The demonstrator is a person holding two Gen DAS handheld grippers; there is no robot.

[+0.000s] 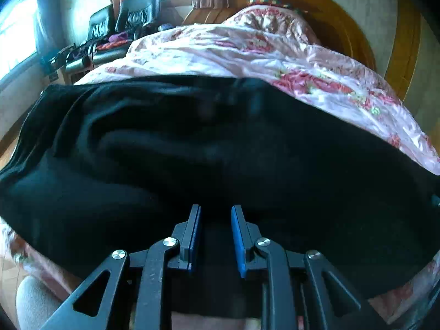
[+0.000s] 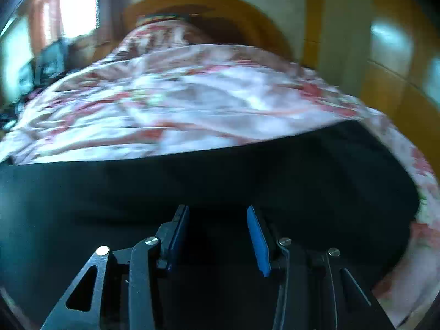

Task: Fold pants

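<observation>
On a bed with a pink flowered quilt [image 1: 247, 52] the black pants [image 1: 192, 151] lie spread across the near edge — the left gripper [image 1: 216, 211] and right gripper [image 2: 217, 211] both stand apart above the cloth, pinching nothing.

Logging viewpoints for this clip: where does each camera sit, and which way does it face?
Left wrist: on the left tool, angled down over black fabric pants toward a curved wooden headboard; only its fingers show.
Right wrist: on the right tool, similar, blurred.
Shared: pants, pink floral bedspread, headboard.
</observation>
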